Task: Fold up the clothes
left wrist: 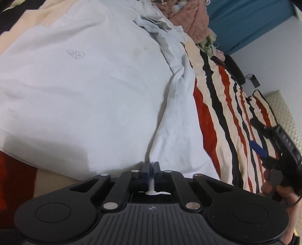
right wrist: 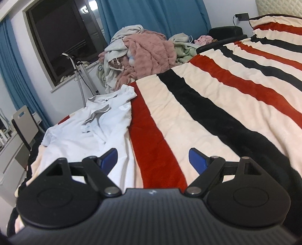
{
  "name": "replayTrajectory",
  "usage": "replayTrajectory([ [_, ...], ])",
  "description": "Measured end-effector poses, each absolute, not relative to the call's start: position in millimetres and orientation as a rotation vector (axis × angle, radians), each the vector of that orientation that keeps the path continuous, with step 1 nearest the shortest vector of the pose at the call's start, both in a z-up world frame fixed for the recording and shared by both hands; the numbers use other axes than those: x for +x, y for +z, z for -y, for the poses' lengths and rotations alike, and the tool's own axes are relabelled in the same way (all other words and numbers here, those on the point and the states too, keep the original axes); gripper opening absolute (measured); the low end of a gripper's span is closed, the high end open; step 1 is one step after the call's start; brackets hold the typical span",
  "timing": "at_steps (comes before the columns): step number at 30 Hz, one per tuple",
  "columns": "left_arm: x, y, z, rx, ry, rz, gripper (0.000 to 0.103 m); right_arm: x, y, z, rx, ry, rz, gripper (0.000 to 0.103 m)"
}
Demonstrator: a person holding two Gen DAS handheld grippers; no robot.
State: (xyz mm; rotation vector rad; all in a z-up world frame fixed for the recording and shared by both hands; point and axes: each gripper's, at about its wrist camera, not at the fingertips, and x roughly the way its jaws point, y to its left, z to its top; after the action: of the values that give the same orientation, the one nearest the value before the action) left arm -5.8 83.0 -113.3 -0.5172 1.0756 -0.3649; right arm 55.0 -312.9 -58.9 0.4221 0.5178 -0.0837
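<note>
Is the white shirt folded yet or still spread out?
Mostly spread out: the white shirt lies open on the striped blanket, collar showing, its edge pinched in the left tongs.

- A home bedroom — a bed under a striped blanket (right wrist: 217,98) fills the view.
- Blue curtains (right wrist: 154,17) flank a dark window (right wrist: 62,37).
- Heaped laundry (right wrist: 143,50) at the bed's far edge; perhaps a quilted headboard (right wrist: 279,7).

No words or numbers can be read; the white shirt (left wrist: 79,90) bears only a small heart-shaped outline mark (left wrist: 76,54), toward ten o'clock.
</note>
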Motion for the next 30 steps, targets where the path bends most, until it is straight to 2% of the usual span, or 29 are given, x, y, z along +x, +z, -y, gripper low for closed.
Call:
replayTrajectory([
  [1,-1,-109,-85,-0.516,-0.354,-1.076,0.024,55,-59,313,0.424,-0.084,-0.518,0.084],
  [2,8,-103,-85,-0.512,-0.343,-1.072,0.039,55,-60,313,0.428,-0.085,-0.520,0.084],
  [3,19,-95,-85,-0.506,-0.332,-1.064,0.048,55,-60,314,0.432,-0.086,-0.522,0.084],
  [8,99,-53,-72,-0.493,-0.266,-0.977,0.070,66,-68,315,0.467,-0.088,-0.534,0.084],
  [12,193,-44,-45,-0.498,-0.231,-0.913,0.073,75,-76,315,0.460,-0.109,-0.544,0.084],
  [18,316,-68,5,-0.409,-0.087,-0.805,0.072,102,-95,323,0.472,-0.184,-0.566,0.084],
  [20,341,-83,15,-0.373,-0.070,-0.809,0.065,112,-102,321,0.464,-0.184,-0.576,0.084],
  [22,362,-94,25,-0.342,-0.073,-0.815,0.050,119,-108,315,0.441,-0.161,-0.587,0.084],
  [23,370,-98,31,-0.313,-0.079,-0.817,0.032,122,-110,313,0.433,-0.146,-0.593,0.084],
  [24,375,-98,35,-0.275,-0.088,-0.809,0.009,126,-112,310,0.425,-0.133,-0.599,0.083],
  [25,378,-98,38,-0.234,-0.099,-0.796,0.006,129,-114,309,0.426,-0.129,-0.604,0.083],
  [30,393,-98,45,-0.044,-0.095,-0.717,0.004,145,-126,305,0.427,-0.111,-0.631,0.083],
])
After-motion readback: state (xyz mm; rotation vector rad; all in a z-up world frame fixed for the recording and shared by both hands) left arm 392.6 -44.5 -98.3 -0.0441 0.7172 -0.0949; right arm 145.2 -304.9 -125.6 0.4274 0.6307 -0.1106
